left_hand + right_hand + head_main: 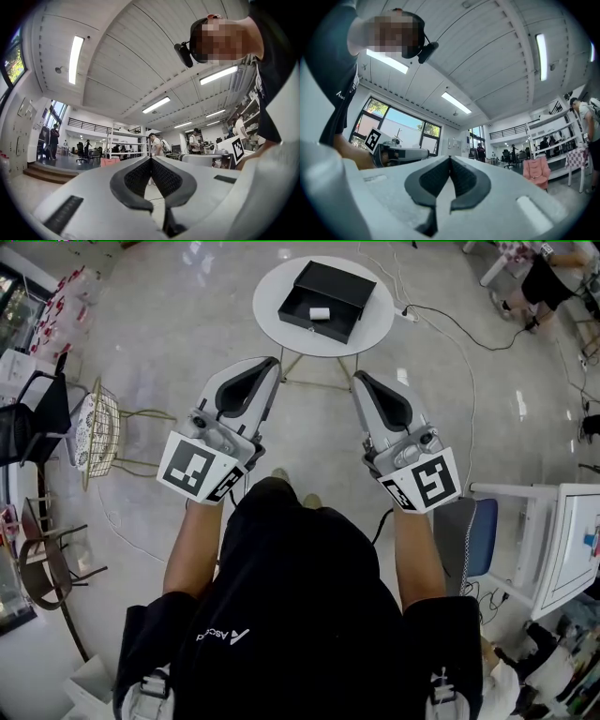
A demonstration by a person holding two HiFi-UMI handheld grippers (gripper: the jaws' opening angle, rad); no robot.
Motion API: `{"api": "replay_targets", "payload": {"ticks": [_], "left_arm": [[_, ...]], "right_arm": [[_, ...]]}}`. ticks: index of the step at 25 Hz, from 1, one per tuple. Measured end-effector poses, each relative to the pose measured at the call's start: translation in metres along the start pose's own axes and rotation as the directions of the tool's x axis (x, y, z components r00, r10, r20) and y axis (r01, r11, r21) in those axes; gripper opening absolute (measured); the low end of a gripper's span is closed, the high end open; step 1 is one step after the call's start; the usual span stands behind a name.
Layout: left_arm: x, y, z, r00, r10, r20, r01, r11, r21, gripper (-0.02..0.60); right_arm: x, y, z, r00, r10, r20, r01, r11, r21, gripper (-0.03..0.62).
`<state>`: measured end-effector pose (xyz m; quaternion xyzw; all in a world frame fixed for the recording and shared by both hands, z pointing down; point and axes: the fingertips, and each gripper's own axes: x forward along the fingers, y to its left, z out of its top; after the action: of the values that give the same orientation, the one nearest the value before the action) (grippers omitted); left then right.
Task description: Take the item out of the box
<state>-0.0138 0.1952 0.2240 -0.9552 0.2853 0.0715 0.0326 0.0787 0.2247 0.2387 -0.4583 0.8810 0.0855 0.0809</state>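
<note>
Low in the frame's centre, smooth grey left gripper [271, 365] and right gripper [360, 379] are both clenched on nothing. Beyond them spreads glossy pale floor [169, 334]. At top centre, a round white desk [272, 282] carries an open black rectangular box [337, 282] with a small white item [320, 313] inside.

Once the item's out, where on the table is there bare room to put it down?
The round table has a bare crescent left of the black box, and a narrower strip along its right rim. The box fills the middle and back; the white item lies in it.
</note>
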Motion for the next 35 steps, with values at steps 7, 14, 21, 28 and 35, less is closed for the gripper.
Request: {"api": "replay_targets", "payload": {"ticks": [7,14,21,28,35], "left_arm": [[0.030,0.024,-0.017,1.000,0.008,0.000,-0.008,1.000,-0.006,0.000],[0.077,0.095,-0.043,1.000,-0.017,0.003,0.017,1.000,-0.005,0.000],[0.131,0.181,-0.074,0.996,-0.089,-0.008,0.089,0.996,-0.013,0.000],[0.181,0.258,-0.118,0.986,-0.156,-0.052,0.153,0.987,-0.049,0.000],[0.214,0.298,-0.167,0.972,-0.196,-0.129,0.186,0.978,-0.090,0.000]], "right_arm": [[0.020,-0.033,-0.023,0.999,0.009,-0.038,-0.009,1.000,-0.012,0.002],[0.086,-0.076,-0.058,0.996,0.014,-0.088,-0.019,0.998,-0.053,0.002],[0.173,-0.126,-0.098,0.983,0.000,-0.186,-0.023,0.992,-0.124,0.002],[0.253,-0.170,-0.162,0.937,-0.027,-0.349,-0.038,0.983,-0.178,0.002],[0.288,-0.205,-0.238,0.843,-0.004,-0.538,-0.141,0.963,-0.228,0.003]]}}
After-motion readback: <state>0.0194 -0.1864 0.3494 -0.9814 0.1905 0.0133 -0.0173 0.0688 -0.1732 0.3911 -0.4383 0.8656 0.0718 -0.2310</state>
